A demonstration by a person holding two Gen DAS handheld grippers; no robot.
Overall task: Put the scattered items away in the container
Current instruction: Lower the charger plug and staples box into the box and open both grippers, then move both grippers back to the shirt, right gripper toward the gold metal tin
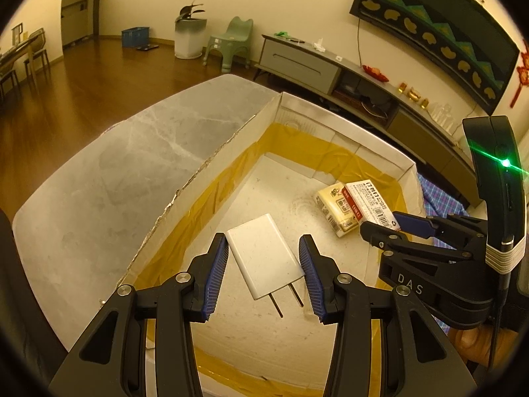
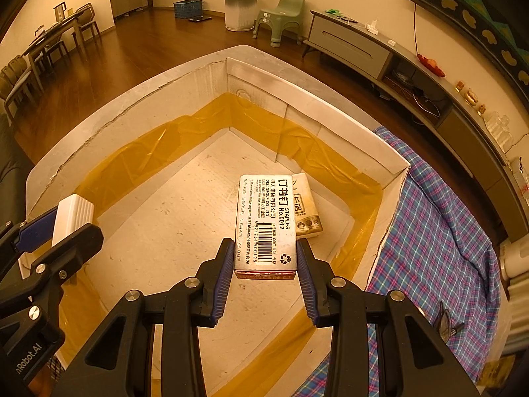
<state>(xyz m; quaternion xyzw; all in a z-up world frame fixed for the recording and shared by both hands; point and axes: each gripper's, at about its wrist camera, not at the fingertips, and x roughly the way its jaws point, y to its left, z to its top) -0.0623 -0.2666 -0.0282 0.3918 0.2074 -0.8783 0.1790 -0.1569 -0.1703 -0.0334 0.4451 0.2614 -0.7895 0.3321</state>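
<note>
In the left wrist view, the left tongs (image 1: 263, 273) are standing apart around the white charger (image 1: 264, 258), low in the frame over the box (image 1: 205, 178); whether the pads are touching it is hard to tell. In the right wrist view, the right tongs (image 2: 264, 273) are clamping the staples box (image 2: 264, 221) at centre, partly hiding a tissue pack (image 2: 307, 211) behind.

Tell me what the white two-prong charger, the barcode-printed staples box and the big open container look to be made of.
White two-prong charger: smooth matte plastic shell, apparently with metal prongs. Barcode-printed staples box: likely thin printed cardboard, with crisp folded edges and a frayed red end. Big open container: probably white-faced corrugated cardboard, given its ragged torn rim, with glossy, wrinkled yellowish tape lining the seams.
</note>
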